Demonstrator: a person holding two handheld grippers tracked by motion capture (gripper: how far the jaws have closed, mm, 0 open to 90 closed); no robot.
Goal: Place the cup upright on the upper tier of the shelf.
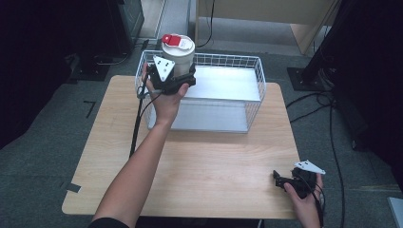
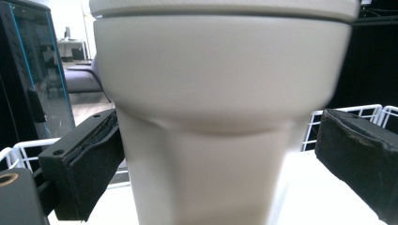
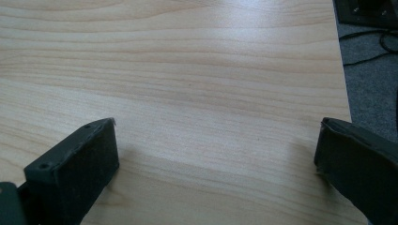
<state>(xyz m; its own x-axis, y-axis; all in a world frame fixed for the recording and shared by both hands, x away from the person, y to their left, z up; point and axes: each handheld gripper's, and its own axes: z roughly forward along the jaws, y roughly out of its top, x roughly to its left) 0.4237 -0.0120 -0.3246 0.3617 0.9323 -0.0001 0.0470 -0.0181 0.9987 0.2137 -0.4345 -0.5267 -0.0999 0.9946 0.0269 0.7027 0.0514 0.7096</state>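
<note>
A white jar (image 1: pixel 178 54) with a red cap (image 1: pixel 172 40) stands upright at the back left corner of a white wire basket (image 1: pixel 259 76). My left gripper (image 1: pixel 182 71) reaches in over the basket's left side, and its jaws stand on either side of the jar (image 2: pixel 220 117). In the left gripper view the left jaw lies against the jar's narrower lower body, while a thin gap shows before the right jaw; the left gripper (image 2: pixel 216 159) is open. My right gripper (image 1: pixel 277 177) rests low over the table's front right corner, open and empty (image 3: pixel 216 164).
The basket sits at the back of a light wooden table (image 1: pixel 214 156) and has a pale flat floor (image 1: pixel 223 83). Cables run over the grey floor to the right of the table. Dark equipment stands behind at the left.
</note>
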